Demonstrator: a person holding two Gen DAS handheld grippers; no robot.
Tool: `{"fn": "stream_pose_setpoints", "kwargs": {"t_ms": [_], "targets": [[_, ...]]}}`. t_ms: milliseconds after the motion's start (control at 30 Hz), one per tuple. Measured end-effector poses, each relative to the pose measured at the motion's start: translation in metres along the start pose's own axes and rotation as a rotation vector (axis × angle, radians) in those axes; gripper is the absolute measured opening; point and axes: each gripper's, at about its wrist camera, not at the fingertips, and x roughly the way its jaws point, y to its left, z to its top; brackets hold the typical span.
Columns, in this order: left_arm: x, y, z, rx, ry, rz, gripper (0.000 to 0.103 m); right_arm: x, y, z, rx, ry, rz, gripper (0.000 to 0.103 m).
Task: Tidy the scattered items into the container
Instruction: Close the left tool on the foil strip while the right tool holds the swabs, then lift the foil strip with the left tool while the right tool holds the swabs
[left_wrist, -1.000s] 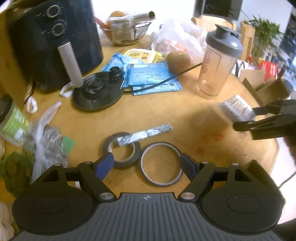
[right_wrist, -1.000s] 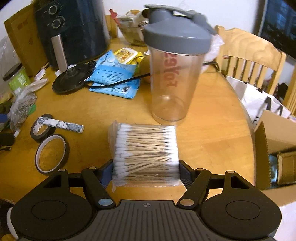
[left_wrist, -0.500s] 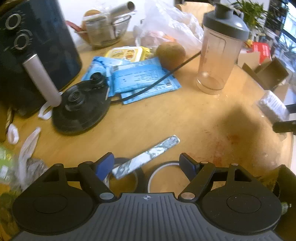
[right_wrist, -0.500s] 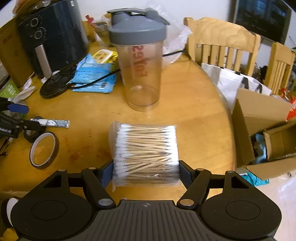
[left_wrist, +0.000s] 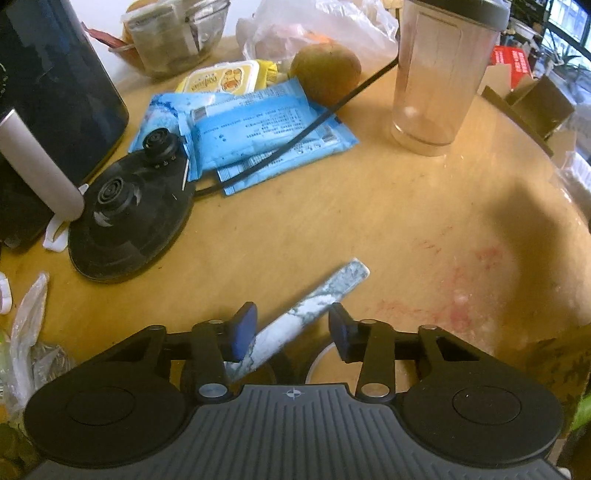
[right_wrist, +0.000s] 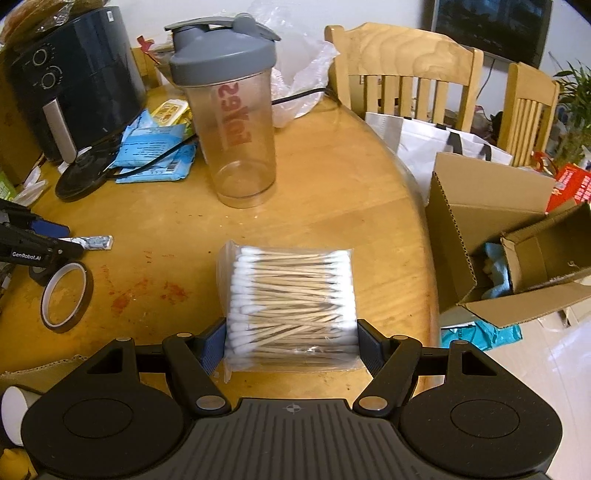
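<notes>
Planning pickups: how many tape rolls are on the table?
2: a thin ring near the table edge, and a black roll beside it, mostly hidden under the left claw.

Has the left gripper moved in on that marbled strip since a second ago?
Yes. The left gripper has advanced toward the kettle base; its open fingers now straddle the marbled strip, with the tape rolls mostly hidden beneath it.

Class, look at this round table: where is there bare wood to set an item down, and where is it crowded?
Bare wood lies between the shaker bottle, the cotton swab pack and the table edge. The stained patch beside the tape ring is free too. Crowded: the far left, around the air fryer, kettle base and blue packets.
</notes>
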Motion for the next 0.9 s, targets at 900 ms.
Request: {"fn": "stream_pose_setpoints", "kwargs": {"t_ms": [900], "targets": [[-0.056,0.010,-0.008,-0.158,-0.106,0.016,0.016,0.001,0.025,0.020,-0.059,-0.004,0.101,0.074]]}}
